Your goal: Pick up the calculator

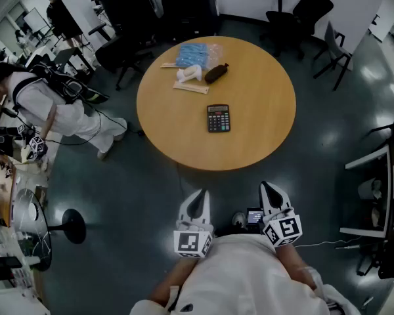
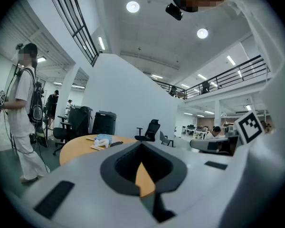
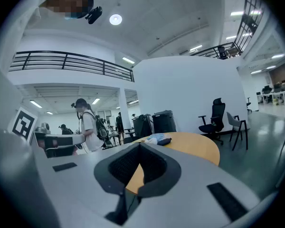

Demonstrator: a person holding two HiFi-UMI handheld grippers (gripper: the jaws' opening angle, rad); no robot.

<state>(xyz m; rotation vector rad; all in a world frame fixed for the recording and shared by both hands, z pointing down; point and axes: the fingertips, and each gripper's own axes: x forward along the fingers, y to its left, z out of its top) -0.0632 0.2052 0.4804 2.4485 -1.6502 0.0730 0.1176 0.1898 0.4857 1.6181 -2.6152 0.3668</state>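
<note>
Showing a round, light-brown wooden worktop from above, the head view places the black rectangular pocket calculator flat near the worktop's middle, display end away from the person — any maker's mark on it is too small to read. Toward the far left edge lie a blue clear-plastic packet, a white rounded object, a dark bottle on its side and a pale flat strip.

The white left hand-held gripper and the white right hand-held gripper hang over the dark floor just off the near edge, well apart from the calculator. Each has its jaws pressed together with nothing pinched. Each carries a cube of black-and-white square markers; these are patterns only, not legible words.

The calculator shows only in the head view. The two gripper views look level across the worktop, catching the packet and bottle at the far edge, black office chairs — and an upper balcony railing with ceiling lights, which the head view does not show. A person in white clothes stands left of the worktop.
</note>
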